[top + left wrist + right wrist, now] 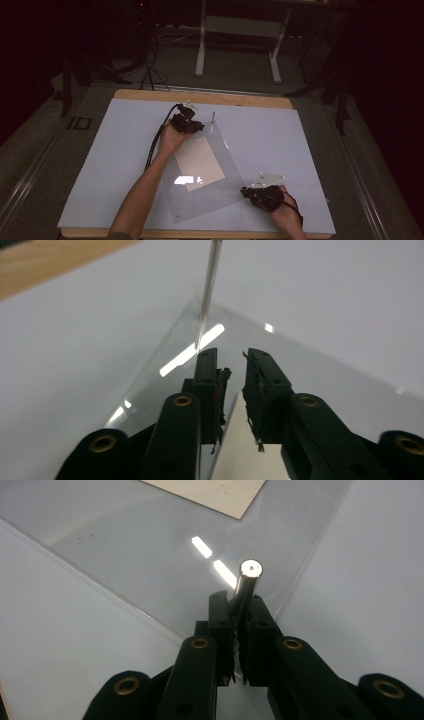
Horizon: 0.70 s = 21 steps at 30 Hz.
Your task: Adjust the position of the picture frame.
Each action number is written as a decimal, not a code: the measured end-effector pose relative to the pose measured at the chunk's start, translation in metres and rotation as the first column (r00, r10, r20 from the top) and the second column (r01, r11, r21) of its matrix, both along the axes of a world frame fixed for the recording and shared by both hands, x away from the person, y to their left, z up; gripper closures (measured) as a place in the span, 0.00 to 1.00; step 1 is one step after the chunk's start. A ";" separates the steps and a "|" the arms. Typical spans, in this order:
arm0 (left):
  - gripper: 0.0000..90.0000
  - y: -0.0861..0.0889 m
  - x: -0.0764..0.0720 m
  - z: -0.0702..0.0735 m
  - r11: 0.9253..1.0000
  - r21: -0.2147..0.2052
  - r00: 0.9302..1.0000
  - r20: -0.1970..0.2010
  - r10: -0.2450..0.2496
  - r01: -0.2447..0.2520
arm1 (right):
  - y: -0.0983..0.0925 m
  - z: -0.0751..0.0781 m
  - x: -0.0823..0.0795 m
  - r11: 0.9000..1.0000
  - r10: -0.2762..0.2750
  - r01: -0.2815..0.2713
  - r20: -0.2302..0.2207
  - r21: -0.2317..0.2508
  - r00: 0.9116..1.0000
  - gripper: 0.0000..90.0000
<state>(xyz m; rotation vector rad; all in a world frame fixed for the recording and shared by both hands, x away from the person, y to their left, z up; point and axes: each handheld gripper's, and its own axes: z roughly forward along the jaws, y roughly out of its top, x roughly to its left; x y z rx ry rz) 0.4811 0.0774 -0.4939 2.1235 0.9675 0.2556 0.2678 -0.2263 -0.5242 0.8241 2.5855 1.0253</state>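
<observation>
Assembly work, by the look of it: a clear acrylic sheet (210, 175) with a beige paper rectangle (199, 161) under it lies on the white counter (100, 165). At its far corner the left claw (231, 371) stands narrowly parted beside a thin upright metal pin (209, 287), gripping nothing. At the near right corner the right claw (239, 611) is clamped on a shiny steel post (247, 580). Next, I'd guess, the left must close squarely on its pin.

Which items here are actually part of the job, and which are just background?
In play:
- clear acrylic sheet with paper under it
- metal pin, clamped by right gripper
- thin upright pin at the sheet's far corner, ahead of left gripper

Lying about:
- white table frame
- floor cables
</observation>
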 end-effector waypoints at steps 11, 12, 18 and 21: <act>0.87 -0.026 0.024 0.000 0.999 0.054 1.000 0.021 0.009 -0.010 | 0.000 0.001 0.001 1.000 -0.006 0.006 -0.020 0.005 1.000 0.94; 0.86 -0.027 0.025 0.000 0.999 0.047 1.000 0.028 0.010 -0.011 | 0.000 0.001 0.001 1.000 -0.006 0.006 -0.020 0.003 1.000 0.94; 0.82 -0.042 0.038 -0.005 0.998 0.062 0.999 0.031 0.010 -0.012 | -0.001 0.001 0.002 1.000 -0.006 0.006 -0.025 0.009 1.000 0.94; 0.81 -0.050 0.046 -0.008 0.998 0.045 0.999 0.003 0.036 -0.036 | -0.002 0.000 0.003 1.000 0.002 -0.001 -0.031 0.019 1.000 0.93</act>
